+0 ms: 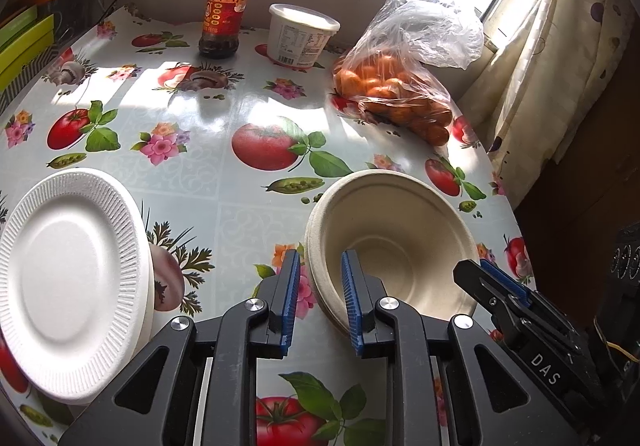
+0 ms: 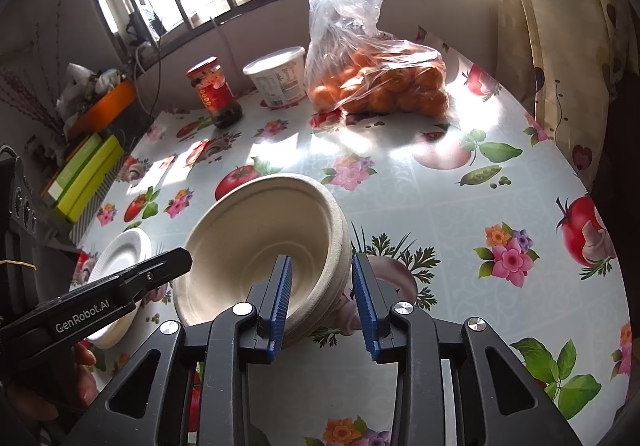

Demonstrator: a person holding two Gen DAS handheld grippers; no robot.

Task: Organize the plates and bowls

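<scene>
Both tongs straddle bowl (image 1: 394, 242) rims on the sunlit floral tablecloth (image 1: 224, 118).

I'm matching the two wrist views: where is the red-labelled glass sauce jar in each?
Left wrist: red-labelled glass sauce jar stands top centre-left, at the table's far side.
Right wrist: the jar sits upper left.
Shared landmark: the white plastic tub stands just to its right in both.
</scene>
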